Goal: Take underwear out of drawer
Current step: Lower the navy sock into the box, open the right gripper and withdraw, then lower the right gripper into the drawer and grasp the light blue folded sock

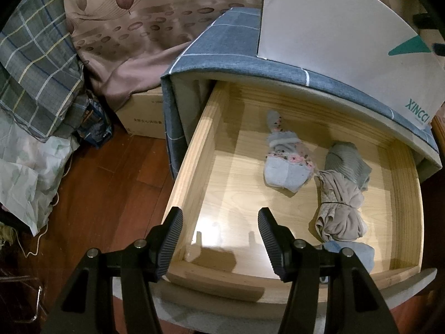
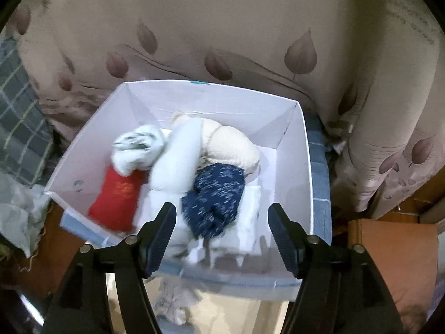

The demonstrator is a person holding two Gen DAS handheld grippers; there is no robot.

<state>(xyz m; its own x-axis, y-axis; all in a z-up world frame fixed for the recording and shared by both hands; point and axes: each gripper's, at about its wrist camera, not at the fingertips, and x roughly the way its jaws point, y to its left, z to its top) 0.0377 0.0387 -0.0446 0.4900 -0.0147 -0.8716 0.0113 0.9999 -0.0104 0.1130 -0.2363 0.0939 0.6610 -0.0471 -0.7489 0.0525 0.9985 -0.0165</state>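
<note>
The left hand-held gripper [image 1: 219,242] is held spread and empty over the open wooden drawer [image 1: 194,167], where beige underwear [image 1: 339,208] lies ahead-right. The right hand-held gripper [image 2: 222,233], likewise spread, is poised above a white box [image 2: 300,153] of rolled garments.

The white box [image 1: 347,41] bears teal lettering — "XINCCI", seen upside down near its lower corner — while print on the cardboard carton [image 1: 144,114] is too small to read.
</note>
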